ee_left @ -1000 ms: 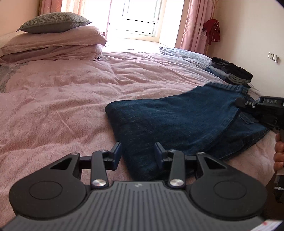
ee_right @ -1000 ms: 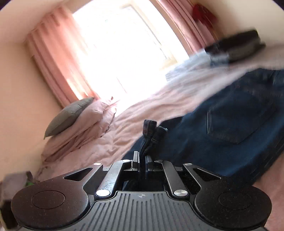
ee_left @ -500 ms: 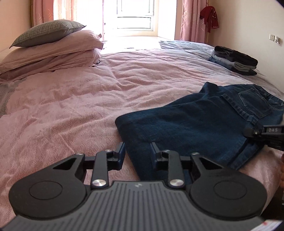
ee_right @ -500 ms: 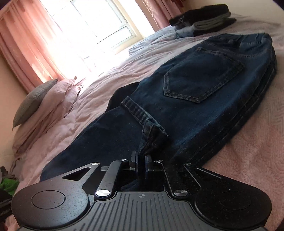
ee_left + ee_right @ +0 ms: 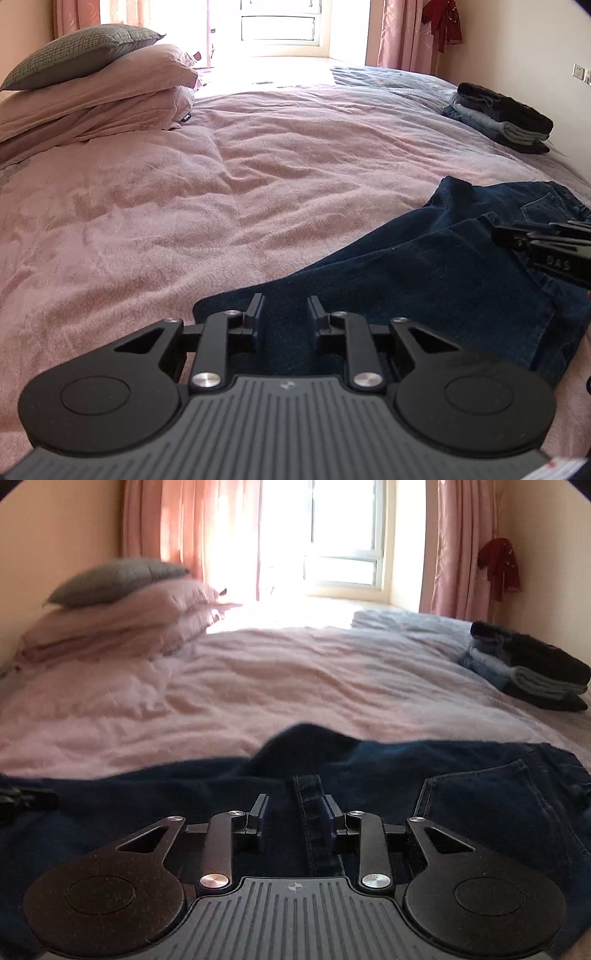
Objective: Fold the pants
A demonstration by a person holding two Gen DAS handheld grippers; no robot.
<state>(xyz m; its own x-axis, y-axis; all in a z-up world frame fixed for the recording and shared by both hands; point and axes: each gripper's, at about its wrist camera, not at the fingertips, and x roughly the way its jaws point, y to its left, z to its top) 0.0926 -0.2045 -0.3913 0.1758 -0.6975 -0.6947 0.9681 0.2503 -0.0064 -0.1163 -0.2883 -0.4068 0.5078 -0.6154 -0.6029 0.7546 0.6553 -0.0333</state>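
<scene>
Hovering over jeans (image 5: 424, 280) at lower frame on the bed (image 5: 258, 177): left tool (image 5: 283, 314) and right tool (image 5: 294, 810) both released.

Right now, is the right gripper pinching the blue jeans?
Apart. In the right wrist view the right gripper has its fingers spread wide, with the jeans lying flat beneath and gaps showing beside the seam.

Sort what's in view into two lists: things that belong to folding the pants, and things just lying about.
Belongs to the job:
- dark blue jeans
- left claw, open
- right claw, open
- bed cover they lie on

Just lying about:
- stack of folded clothes
- pillows
- red garment by the curtain
</scene>
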